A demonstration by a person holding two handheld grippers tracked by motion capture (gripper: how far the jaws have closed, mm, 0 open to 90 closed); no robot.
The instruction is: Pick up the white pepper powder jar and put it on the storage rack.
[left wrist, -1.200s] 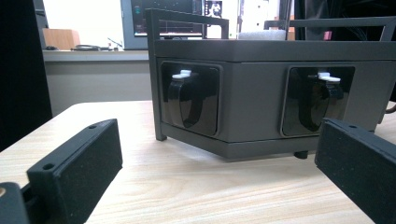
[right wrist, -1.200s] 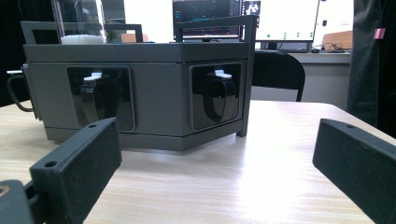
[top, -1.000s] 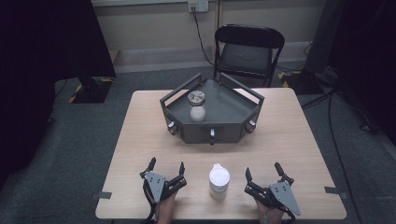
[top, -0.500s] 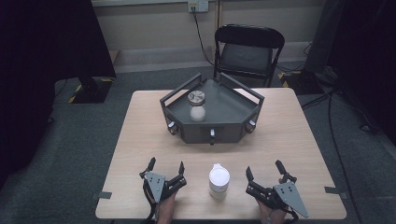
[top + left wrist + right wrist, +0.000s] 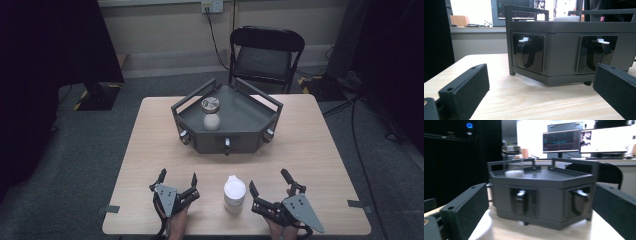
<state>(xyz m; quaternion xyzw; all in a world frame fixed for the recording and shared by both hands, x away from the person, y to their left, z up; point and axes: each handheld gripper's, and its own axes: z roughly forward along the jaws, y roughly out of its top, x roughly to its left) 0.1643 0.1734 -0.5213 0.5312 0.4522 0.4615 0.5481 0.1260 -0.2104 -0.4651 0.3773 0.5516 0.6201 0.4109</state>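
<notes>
1. A light wooden desk [image 5: 150, 150] carries a dark grey angular tray-box [image 5: 227, 137] at its far middle, with raised rails along its sides and three small knobs on its near faces.
2. On the tray-box's flat top stands a small jar [image 5: 211, 114] with a metal lid and a pale lower part, toward the left far side.
3. A white lidded cup [image 5: 234, 194] stands at the near middle of the desk, between the two claws and well apart from the tray-box.
4. The left claw [image 5: 177, 179] rests at the near left edge, held by a hand [image 5: 176, 225] coming in from the bottom; its jaws are spread wide and grip nothing.
5. In the left gripper view, the tray-box [image 5: 564, 47] sits ahead between the parted jaws, showing two recessed black latches with white tips.
6. The right claw [image 5: 269, 183] lies at the near right, just beside the cup (not touching it, as far as can be told), with its jaws likewise spread and empty.
7. In the right gripper view, the cup's white rim [image 5: 482, 227] shows blurred at the lower left, near the left jaw.
8. A black folding chair [image 5: 265, 55] stands beyond the desk's far edge.
</notes>
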